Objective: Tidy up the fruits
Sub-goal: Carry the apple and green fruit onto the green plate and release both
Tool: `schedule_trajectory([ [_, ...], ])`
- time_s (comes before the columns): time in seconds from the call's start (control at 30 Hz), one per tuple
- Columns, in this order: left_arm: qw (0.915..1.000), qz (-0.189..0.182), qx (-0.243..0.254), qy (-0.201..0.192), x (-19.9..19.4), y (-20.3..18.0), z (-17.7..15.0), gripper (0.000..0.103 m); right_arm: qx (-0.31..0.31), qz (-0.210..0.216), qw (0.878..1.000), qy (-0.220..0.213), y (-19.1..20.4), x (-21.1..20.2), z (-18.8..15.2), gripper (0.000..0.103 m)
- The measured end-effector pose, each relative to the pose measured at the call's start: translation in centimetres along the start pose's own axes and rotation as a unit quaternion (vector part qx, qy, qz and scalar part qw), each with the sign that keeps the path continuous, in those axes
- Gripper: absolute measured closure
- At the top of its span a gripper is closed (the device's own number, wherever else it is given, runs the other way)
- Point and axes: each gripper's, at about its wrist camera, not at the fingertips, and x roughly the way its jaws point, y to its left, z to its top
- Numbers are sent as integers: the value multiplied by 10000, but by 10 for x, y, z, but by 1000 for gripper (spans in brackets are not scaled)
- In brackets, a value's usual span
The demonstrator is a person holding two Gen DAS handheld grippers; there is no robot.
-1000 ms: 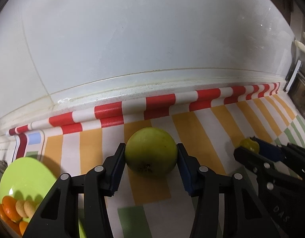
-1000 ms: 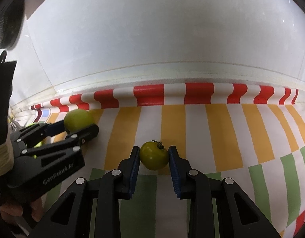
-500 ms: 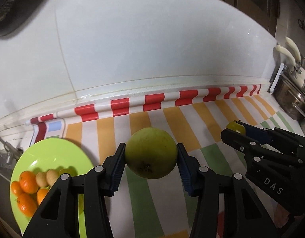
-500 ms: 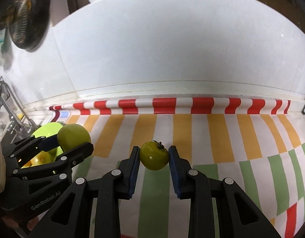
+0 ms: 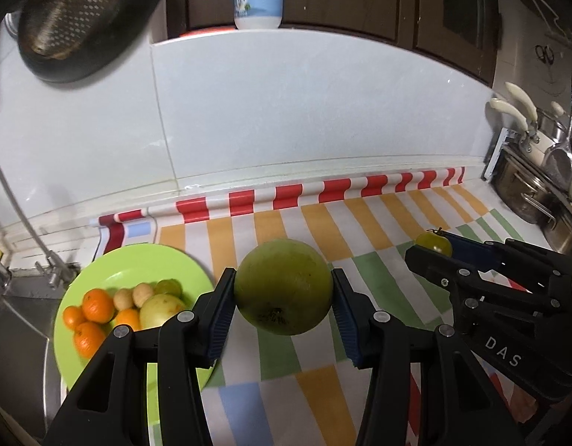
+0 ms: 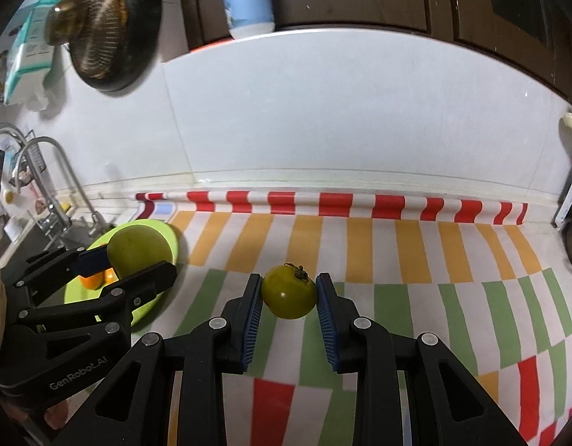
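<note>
My left gripper (image 5: 283,293) is shut on a large green apple (image 5: 283,287) and holds it above the counter, just right of a lime green plate (image 5: 137,264). The plate holds several oranges (image 5: 96,304) and small pale fruits (image 5: 163,304). My right gripper (image 6: 288,293) is shut on a small green tomato (image 6: 288,291) with a dark stem, held above the striped mat. The left gripper with the apple (image 6: 139,252) shows at the left of the right wrist view, over the plate (image 6: 167,238). The right gripper with the tomato (image 5: 433,242) shows at the right of the left wrist view.
A striped mat (image 5: 360,223) covers the counter up to the white tiled wall. A sink and tap (image 6: 59,186) lie left of the plate. Steel pots (image 5: 527,189) stand at the far right. A dark pan (image 5: 74,18) hangs on the wall above.
Both grippers have lifted and pulled back from the wall with their fruit still gripped. The plate, sink and pots have come into view.
</note>
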Motion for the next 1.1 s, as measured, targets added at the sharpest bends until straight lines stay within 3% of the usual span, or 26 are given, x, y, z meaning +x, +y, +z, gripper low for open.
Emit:
schedule_trajectory([
  [0.7,9991,213,-119,-349,-103,36,-34,54,-265,237,9986,-382,76,-79,-18,73],
  [1.1,9984,281,-175,-463,-128,69,-41,54,-396,374,9967,-595,122,-96,-16,73],
])
